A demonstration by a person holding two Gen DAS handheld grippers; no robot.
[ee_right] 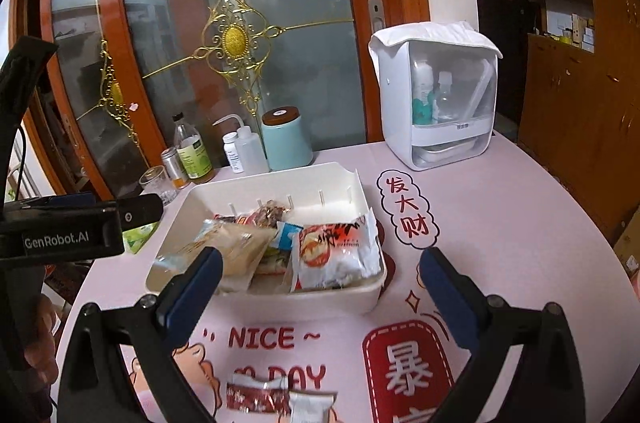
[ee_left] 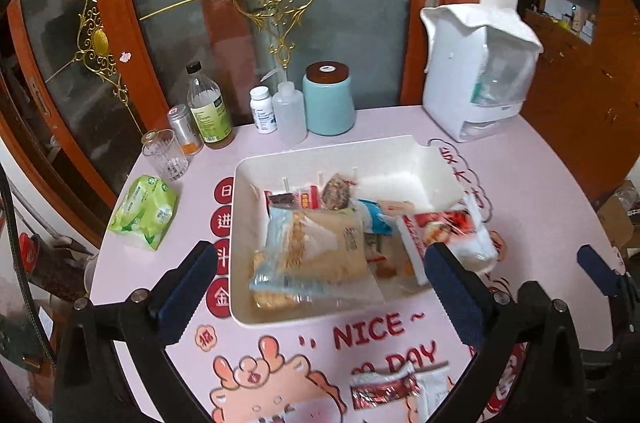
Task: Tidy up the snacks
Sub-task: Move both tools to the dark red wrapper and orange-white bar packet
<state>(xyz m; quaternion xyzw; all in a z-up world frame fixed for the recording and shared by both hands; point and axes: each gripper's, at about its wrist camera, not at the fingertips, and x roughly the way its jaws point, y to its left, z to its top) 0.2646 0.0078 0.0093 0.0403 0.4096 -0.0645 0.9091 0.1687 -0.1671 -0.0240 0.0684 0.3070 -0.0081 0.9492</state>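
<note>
While still loose: small snack packet [ee_left: 386, 389] lies flat near the front edge of the table [ee_left: 540, 183], on the printed cover, just below the "NICE DAY" lettering; outside the bin [ee_left: 320, 153].
Bin contents: white bin sits mid-table, already piled with wrapped snacks, among them a clear bread bag [ee_left: 308, 247] toward its left front and a red-and-white noodle pack [ee_right: 336, 251] leaning on its right front rim.
Packet handling: judged very light, soft and crinkly, film slippery; contents possibly crushable, so a gentle pinch.
Where to hold: across the red-printed middle band or a sealed end seam; lies flat, so one finger probably has to slide under an edge.
Left gripper [ee_left: 320, 287]: spread wide, nothing between the blue pads, touching nothing; hangs above the bin's front rim.
Right gripper [ee_right: 320, 297]: likewise spread wide and empty, clear of the bin and the cover; loose packet sits below and between its fingers in that view.
Back edge: bottles, glass, teal canister [ee_left: 329, 99] and white appliance [ee_left: 476, 71], well apart from the packet.
Left edge: green tissue pack [ee_left: 144, 211].
</note>
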